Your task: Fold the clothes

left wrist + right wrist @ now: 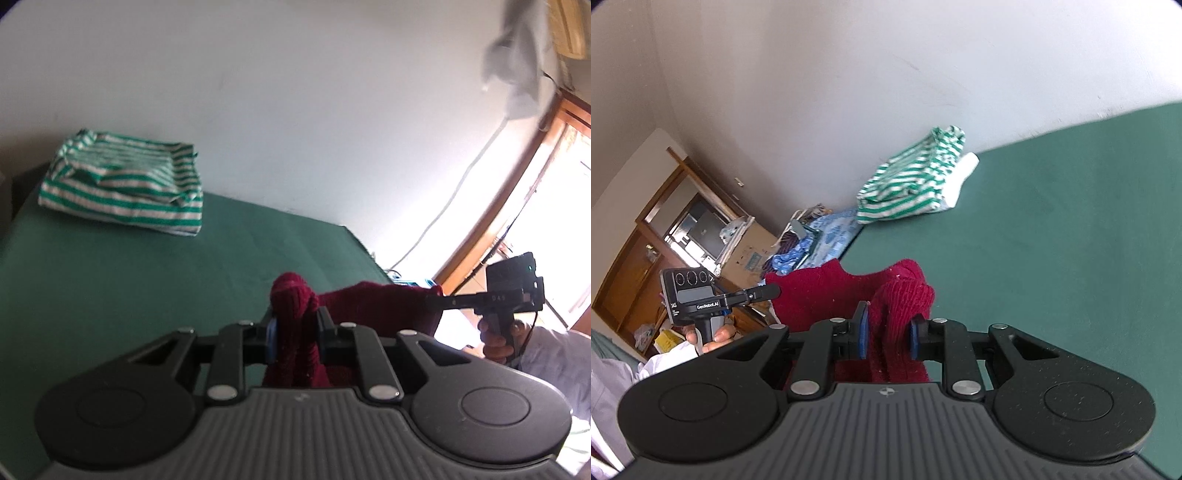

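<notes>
A dark red ribbed knit garment [373, 302] is held up above the green table [110, 280], stretched between both grippers. My left gripper [295, 328] is shut on one bunched corner of it. In the right wrist view my right gripper [888, 332] is shut on the other bunched corner of the red garment [812, 291]. Each view shows the other gripper off to the side with a hand on its grip: the right gripper [443, 301] in the left view, the left gripper [772, 291] in the right view. A folded green-and-white striped garment [125, 184] lies at the table's far side by the wall.
The white wall [295, 92] runs behind the green table [1052, 240]. A white folded item [962, 173] lies under the striped pile [912, 177]. Beyond the table edge are a cardboard box [746, 254], blue cloth [827, 236] and wooden cabinets [639, 258]. A bright window [546, 206] is at right.
</notes>
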{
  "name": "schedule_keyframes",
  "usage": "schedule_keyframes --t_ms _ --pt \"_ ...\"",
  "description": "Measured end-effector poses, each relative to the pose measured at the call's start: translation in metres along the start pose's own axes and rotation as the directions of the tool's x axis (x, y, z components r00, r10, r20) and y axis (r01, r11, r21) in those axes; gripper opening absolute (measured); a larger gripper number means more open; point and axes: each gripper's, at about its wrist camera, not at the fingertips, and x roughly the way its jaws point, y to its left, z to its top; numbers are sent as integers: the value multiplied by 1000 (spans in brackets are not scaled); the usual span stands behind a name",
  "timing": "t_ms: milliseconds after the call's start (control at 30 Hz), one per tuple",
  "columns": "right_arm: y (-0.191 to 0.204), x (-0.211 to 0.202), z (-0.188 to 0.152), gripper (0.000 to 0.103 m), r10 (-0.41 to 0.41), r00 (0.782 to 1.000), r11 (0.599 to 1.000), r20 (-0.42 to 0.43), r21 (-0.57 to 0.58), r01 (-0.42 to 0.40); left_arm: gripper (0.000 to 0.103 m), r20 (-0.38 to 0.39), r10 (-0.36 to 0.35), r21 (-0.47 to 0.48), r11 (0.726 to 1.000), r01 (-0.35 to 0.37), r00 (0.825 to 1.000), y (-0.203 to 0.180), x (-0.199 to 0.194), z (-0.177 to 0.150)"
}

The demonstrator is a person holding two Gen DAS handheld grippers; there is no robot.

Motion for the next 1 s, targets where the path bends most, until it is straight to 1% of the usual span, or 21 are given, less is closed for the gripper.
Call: schedule_keyframes --t_ms 33,133,267,333,500,633,700,800,867,900,1000 --pt "5 -3 -2 22 5 1000 1000 2 -10 -5 15 1 -3 13 1000 3 1000 -6 -6 -2" --pt "17 -15 -8 22 24 1000 999 -4 -33 -24 15 2 -13 41 999 13 1000 -22 -25 -9" --pt "32 -29 -20 22 52 998 997 -37 -60 -54 15 -11 -13 51 999 14 1000 -37 -46 -24" --pt "39 -36 -26 22 64 996 995 -57 -71 -68 15 -21 -16 40 999 16 1000 -44 -57 -33" --pt "56 -45 -48 22 75 989 991 -127 -100 -88 15 -50 2 37 999 0 999 -55 -81 -55" --pt "66 -45 -68 22 69 977 989 -202 -116 -94 15 -96 11 38 999 -7 995 -63 -92 -74" --pt "71 -41 -79 22 54 967 986 -249 -138 -91 15 -126 15 42 999 -10 992 -67 -96 -84" --pt "79 -31 -96 22 22 947 979 -322 -183 -85 15 -192 34 84 996 -18 981 -76 -96 -106" --pt "85 -22 -108 22 -8 933 971 -360 -227 -79 11 -237 53 108 994 -28 970 -80 -93 -122" --pt "86 -17 -114 23 -37 927 963 -374 -263 -67 9 -257 63 120 992 -33 964 -82 -90 -129" --pt "92 1 -131 23 -127 905 929 -406 -369 -36 9 -305 103 164 985 -55 947 -84 -78 -147"
